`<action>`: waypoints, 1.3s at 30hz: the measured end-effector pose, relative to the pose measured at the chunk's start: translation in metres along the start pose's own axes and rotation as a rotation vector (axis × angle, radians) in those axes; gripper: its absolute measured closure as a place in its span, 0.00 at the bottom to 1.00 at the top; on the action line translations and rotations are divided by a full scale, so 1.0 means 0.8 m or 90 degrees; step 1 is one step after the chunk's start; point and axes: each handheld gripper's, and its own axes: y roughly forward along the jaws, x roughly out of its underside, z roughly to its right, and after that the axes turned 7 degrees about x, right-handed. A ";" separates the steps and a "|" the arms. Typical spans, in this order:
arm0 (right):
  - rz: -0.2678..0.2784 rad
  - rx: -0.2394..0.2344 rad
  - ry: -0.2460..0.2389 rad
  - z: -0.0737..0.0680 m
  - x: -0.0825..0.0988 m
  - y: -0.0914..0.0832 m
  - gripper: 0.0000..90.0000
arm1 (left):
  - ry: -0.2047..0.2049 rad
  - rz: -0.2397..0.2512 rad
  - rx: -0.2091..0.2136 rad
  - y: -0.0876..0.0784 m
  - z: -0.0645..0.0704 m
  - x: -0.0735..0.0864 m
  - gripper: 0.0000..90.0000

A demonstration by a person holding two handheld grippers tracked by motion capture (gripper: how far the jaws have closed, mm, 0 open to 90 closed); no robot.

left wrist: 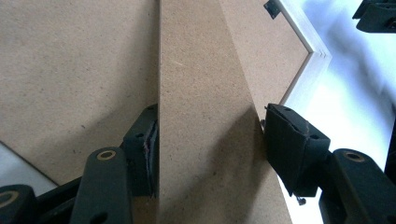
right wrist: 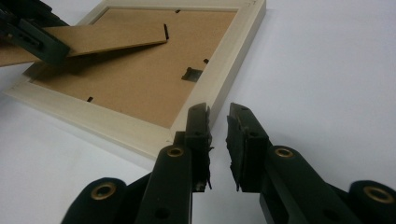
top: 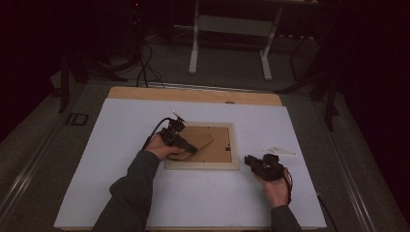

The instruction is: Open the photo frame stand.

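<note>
A cream picture frame (top: 202,166) lies face down on the white sheet, its brown backing board (top: 221,145) facing up. My left gripper (top: 191,149) is shut across the width of the backing's brown stand flap (left wrist: 201,116), one pad on each long edge. The flap (right wrist: 107,38) is lifted at a slant above the backing, with the left gripper (right wrist: 32,37) on its near end. My right gripper (right wrist: 218,135) rests low on the sheet by the frame's near right corner (right wrist: 196,116), with only a narrow gap between its jaws and nothing in it.
A small white flat piece (top: 280,152) lies on the sheet just beyond the right gripper (top: 250,160). The white sheet (top: 193,203) covers a wooden table whose far edge (top: 193,95) shows. Stand legs and cables sit on the dark floor behind.
</note>
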 end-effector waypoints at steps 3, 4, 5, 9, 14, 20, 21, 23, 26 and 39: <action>0.000 0.000 0.000 0.000 0.000 0.001 0.87 | 0.006 -0.002 -0.010 0.001 0.002 0.000 0.47; -0.001 0.000 0.000 -0.001 0.000 0.001 0.87 | 0.008 -0.004 -0.014 0.001 0.003 0.000 0.47; -0.001 -0.001 0.000 -0.001 0.001 0.001 0.87 | 0.012 -0.005 -0.019 0.002 0.004 0.000 0.47; -0.001 -0.002 0.000 -0.002 0.001 0.001 0.87 | 0.023 -0.010 -0.034 0.003 0.007 0.000 0.47; -0.002 -0.002 -0.002 -0.002 0.000 0.001 0.87 | 0.031 -0.009 -0.048 0.003 0.011 0.000 0.47; 0.001 0.000 -0.006 -0.004 -0.002 -0.001 0.87 | 0.045 -0.004 -0.064 0.002 0.015 0.000 0.47; 0.002 0.001 -0.008 -0.005 -0.003 -0.001 0.87 | 0.048 -0.004 -0.067 0.002 0.016 0.000 0.47; 0.003 0.003 -0.012 -0.005 -0.006 -0.002 0.87 | 0.054 -0.001 -0.071 0.002 0.018 0.000 0.47; 0.007 0.005 -0.022 -0.007 -0.014 -0.005 0.87 | 0.061 0.004 -0.082 0.003 0.021 0.001 0.47; 0.015 0.015 -0.078 -0.016 -0.060 -0.007 0.87 | 0.109 0.029 -0.129 0.001 0.040 0.003 0.47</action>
